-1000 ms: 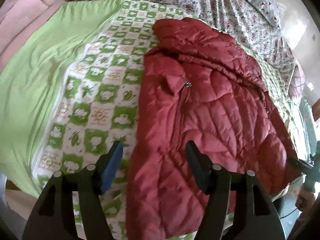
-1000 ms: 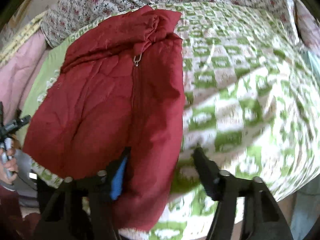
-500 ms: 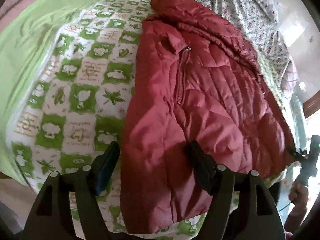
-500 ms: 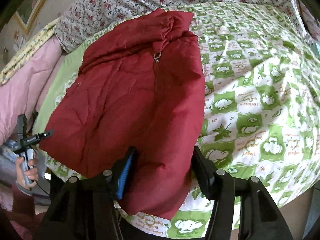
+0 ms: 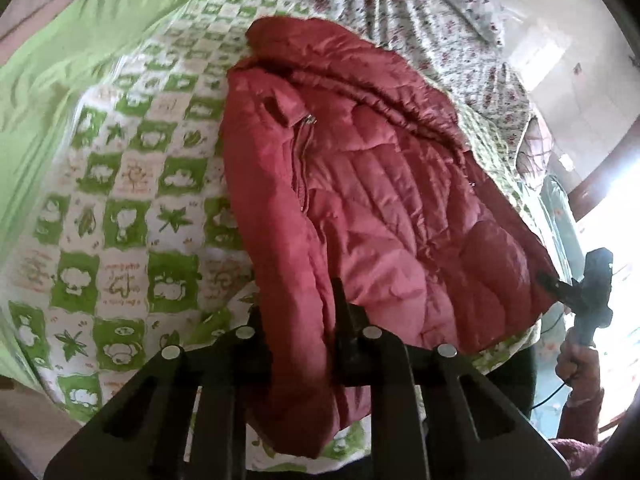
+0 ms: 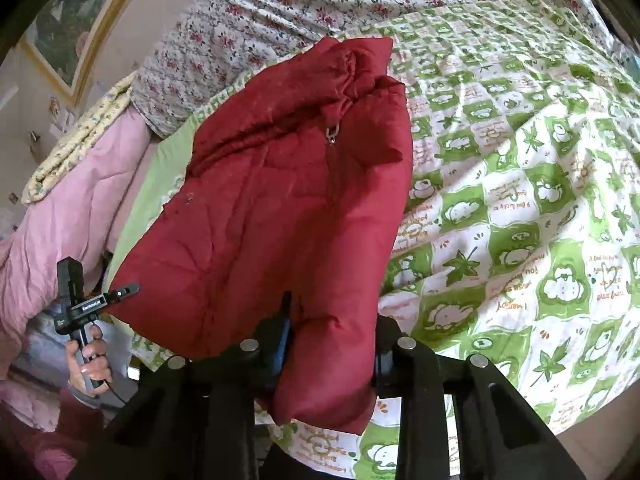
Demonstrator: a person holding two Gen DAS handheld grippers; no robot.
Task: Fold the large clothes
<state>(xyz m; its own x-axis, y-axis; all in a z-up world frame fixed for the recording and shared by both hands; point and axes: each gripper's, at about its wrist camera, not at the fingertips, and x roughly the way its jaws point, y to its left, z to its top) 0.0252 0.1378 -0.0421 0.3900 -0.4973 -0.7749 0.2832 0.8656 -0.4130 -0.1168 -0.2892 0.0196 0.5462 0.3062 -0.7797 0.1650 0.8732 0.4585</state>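
Note:
A dark red quilted jacket (image 5: pixel 372 200) lies zipped up on the green and white checked bedspread (image 5: pixel 132 184), its collar at the far end and its hem over the near bed edge. My left gripper (image 5: pixel 298 312) is shut on the jacket's left hem corner. In the right wrist view the same jacket (image 6: pixel 280 208) shows, and my right gripper (image 6: pixel 330 340) is shut on its right hem corner. The bunched fabric hides most of the fingertips. Each view shows the other gripper at the jacket's far hem corner.
A floral sheet (image 6: pixel 280 12) covers the head of the bed. A pink quilt (image 6: pixel 60 216) and a plain green sheet (image 5: pixel 60 68) lie along one side. The bedspread (image 6: pixel 520 184) stretches wide beside the jacket. A framed picture (image 6: pixel 72 28) hangs on the wall.
Both grippers moved forward over the hem corners and closed from open onto the red fabric. The jacket's near edge has bunched up between the fingers.

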